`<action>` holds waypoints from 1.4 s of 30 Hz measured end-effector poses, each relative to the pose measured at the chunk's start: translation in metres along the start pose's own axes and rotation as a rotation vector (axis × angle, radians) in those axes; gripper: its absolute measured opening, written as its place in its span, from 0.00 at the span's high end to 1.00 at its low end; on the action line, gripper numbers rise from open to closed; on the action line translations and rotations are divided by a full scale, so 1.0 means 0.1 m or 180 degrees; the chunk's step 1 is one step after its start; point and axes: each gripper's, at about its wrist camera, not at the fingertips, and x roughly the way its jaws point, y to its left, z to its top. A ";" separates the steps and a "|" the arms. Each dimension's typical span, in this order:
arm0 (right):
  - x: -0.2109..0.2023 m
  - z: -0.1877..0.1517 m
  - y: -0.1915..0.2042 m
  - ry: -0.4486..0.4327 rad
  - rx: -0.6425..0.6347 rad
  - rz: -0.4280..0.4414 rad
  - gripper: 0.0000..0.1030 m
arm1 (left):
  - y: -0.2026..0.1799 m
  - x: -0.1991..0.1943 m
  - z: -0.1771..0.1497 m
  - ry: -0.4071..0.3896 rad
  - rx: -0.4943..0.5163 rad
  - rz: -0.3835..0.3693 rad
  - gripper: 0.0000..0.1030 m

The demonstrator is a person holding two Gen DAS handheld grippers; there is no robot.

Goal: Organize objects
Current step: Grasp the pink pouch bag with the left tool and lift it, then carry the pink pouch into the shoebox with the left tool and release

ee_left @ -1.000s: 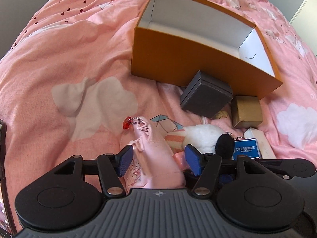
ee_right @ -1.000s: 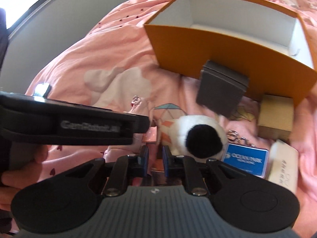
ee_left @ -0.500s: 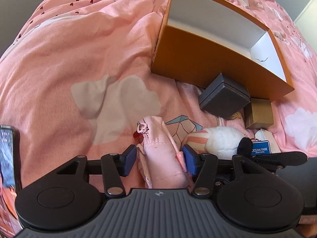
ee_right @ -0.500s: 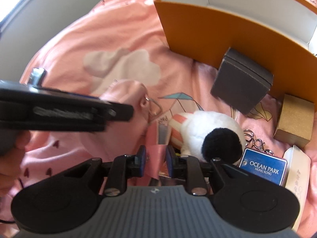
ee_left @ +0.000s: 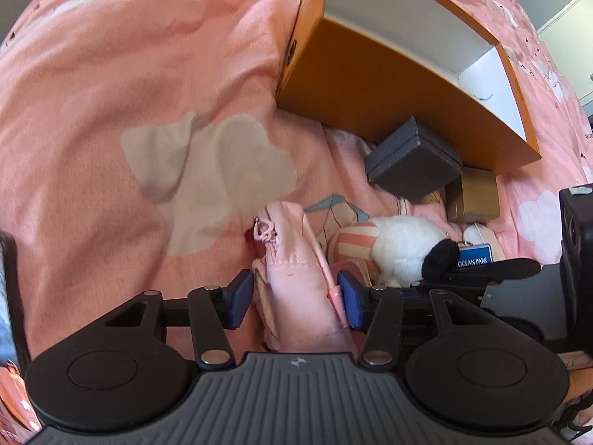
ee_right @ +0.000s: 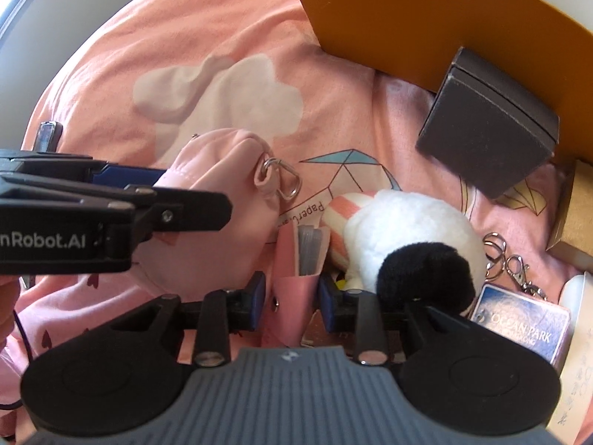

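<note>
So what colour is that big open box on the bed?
The box is orange outside and white inside, clearest in the left wrist view.

Pink cloud-print bedspread (ee_left: 111,85); perhaps a grey wall (ee_right: 48,11).

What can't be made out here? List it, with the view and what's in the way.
- Orange box floor: left wrist view, near wall hides most of it; right wrist view, frame's top edge cuts it off.
- Pink pouch lower end: left wrist view, behind the left gripper body.
- White box print: right wrist view, too blurred, clipped by the edge.
- Pink card holder contents: right wrist view, only edges show between the right gripper fingers.
</note>
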 end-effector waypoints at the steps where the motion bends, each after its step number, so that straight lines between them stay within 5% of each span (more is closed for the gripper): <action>1: -0.02 -0.01 -0.01 -0.0010 0.0027 0.0025 0.74 | 0.01 0.02 -0.03 0.0043 -0.0013 -0.0055 0.49; 6: -0.20 -0.11 -0.01 -0.0143 0.0093 0.0125 0.80 | -0.01 -0.06 -0.13 -0.0115 -0.0016 -0.0097 0.62; 17: -1.02 -0.06 -0.09 -0.0898 0.0383 0.0313 0.81 | -0.24 -0.79 0.05 -0.0976 0.0198 -0.0305 0.67; 30: -1.94 0.58 -0.31 -0.2046 0.0481 -0.0138 0.81 | -0.88 -1.06 0.83 -0.1706 0.0865 -0.0128 0.68; 35: -1.97 0.91 -0.55 -0.2217 0.0675 -0.0260 0.81 | -0.95 -0.78 1.16 -0.1593 0.1009 -0.0162 0.68; 42: -1.24 1.28 -0.91 -0.1766 0.1080 -0.0115 0.81 | -0.81 -0.19 1.42 -0.1170 0.1078 0.0033 0.68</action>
